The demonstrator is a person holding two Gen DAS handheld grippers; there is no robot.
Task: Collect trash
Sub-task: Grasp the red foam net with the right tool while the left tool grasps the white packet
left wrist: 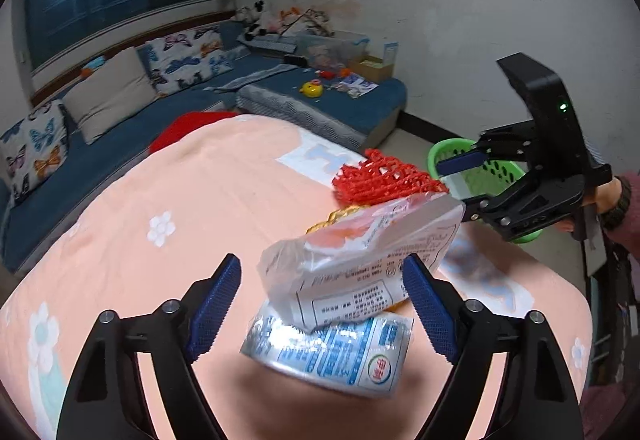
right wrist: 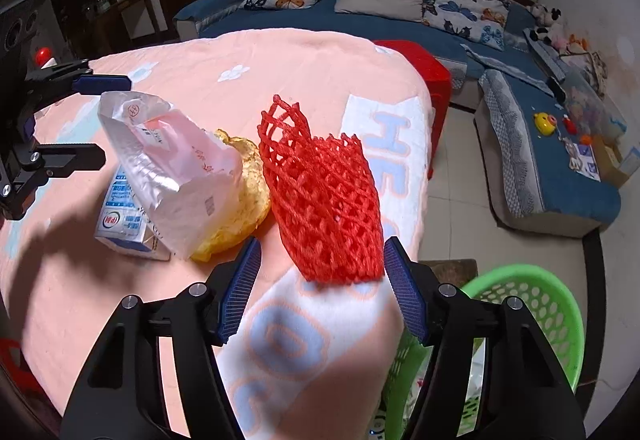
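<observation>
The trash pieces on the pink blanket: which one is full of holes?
The red foam net, lying between the open fingers of the right gripper. You can see through its mesh. The white bag and the milk carton are solid.

Red foam fruit net [right wrist: 320,195]; white crinkled plastic bag [right wrist: 172,167] with pink print; blue-and-white milk carton [right wrist: 120,215]; peach fleece blanket [right wrist: 280,71] — white flowers; green perforated plastic basket [right wrist: 532,304].
</observation>
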